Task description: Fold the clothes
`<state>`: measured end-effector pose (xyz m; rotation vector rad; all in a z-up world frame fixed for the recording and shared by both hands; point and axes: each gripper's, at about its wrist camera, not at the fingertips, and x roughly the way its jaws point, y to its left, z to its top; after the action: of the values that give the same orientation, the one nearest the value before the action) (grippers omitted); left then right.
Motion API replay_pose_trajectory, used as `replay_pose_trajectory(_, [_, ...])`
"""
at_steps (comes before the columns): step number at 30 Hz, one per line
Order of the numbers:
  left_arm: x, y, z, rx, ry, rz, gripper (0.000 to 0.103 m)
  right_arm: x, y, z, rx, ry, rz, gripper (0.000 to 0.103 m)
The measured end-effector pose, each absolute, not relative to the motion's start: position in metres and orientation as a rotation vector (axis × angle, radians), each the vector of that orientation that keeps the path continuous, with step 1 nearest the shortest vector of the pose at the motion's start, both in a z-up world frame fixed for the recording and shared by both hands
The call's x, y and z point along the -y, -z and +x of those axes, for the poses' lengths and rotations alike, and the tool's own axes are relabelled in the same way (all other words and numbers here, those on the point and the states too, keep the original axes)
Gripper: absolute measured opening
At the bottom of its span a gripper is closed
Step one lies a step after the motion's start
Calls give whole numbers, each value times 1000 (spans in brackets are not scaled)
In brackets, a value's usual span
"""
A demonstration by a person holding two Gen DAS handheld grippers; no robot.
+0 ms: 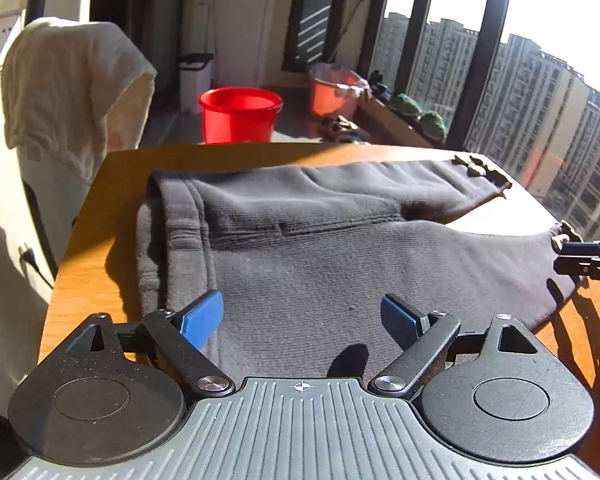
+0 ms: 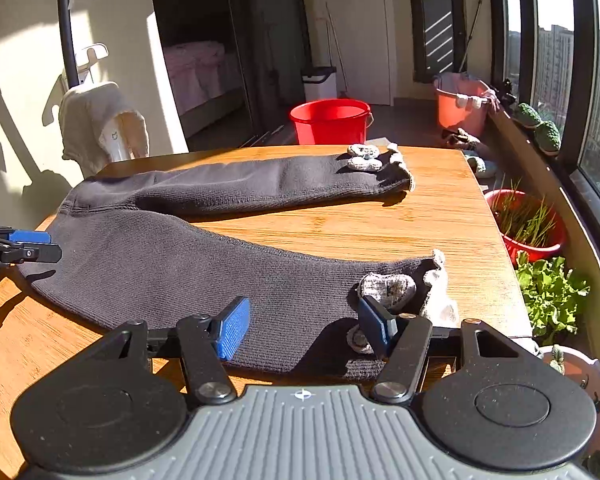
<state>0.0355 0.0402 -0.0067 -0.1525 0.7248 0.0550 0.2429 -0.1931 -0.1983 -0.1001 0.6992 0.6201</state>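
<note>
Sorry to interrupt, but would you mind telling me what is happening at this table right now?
A person holding a gripper in each hand is about to fold a pair of dark grey knit trousers laid flat on a wooden table, legs spread apart. The left gripper hovers open near the waistband; the right gripper hovers open by the near leg's decorated cuff. Neither has gripped any fabric, so no fold is made yet.

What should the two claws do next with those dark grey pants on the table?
Probably close both claws on the near leg. The pants lie flat on the wooden table with legs spread apart, unfolded. The left claw is open over the waist end, the right claw open over the near cuff. Gripping there would likely let them lift that leg onto the far one.
</note>
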Motion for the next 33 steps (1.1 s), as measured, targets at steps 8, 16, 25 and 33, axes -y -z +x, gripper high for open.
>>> replay_pose_trajectory(8, [-28, 18, 81, -705, -36, -40, 96, 186, 207, 278, -659, -564, -132, 61])
replay_pose_trajectory(16, [-23, 17, 88, -705, -73, -4, 97, 156, 186, 313, -600, -560, -54, 62])
replay_pose_trajectory(25, [-20, 14, 81, -688, -104, -24, 98, 112, 201, 386, -738, -498, 8, 61])
replay_pose_trajectory(33, [-8, 13, 71, -674, -138, -75, 100, 132, 208, 348, -670, -479, -142, 62])
